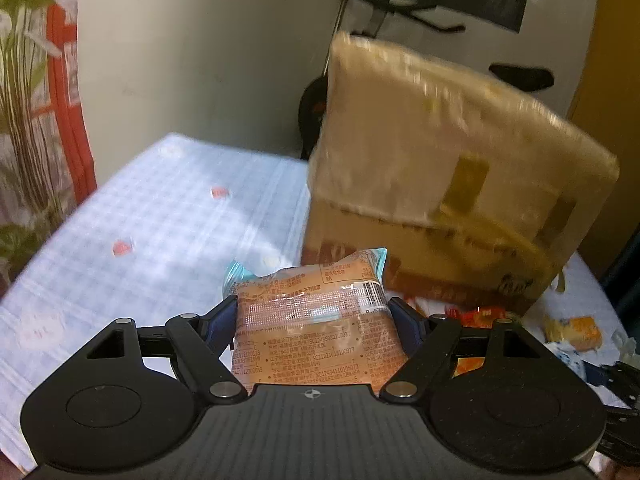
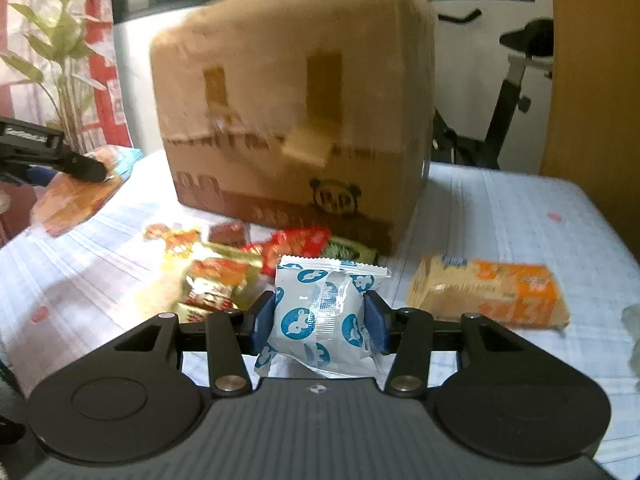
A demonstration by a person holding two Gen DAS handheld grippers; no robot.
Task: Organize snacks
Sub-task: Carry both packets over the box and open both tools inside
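- Left hand-held gripper point(image 1: 314, 312): matte black ribbed body, two round discs, angled link arms with silver pivot screws, dark blue finger pads point(image 1: 224, 316), small compass-star mark.
- Right hand-held gripper point(image 2: 319, 320): same build, same blue pads point(image 2: 266, 318).

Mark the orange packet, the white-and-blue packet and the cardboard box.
orange packet point(image 1: 312, 320), left wrist view, middle of its printed back.
white-and-blue packet point(image 2: 320, 312), right wrist view, centre of the wrapper.
cardboard box point(image 2: 288, 120), right wrist view, its front face.

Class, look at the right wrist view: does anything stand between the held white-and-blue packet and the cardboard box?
Yes. A heap of loose snack packets lies on the table between the white-and-blue packet and the cardboard box.
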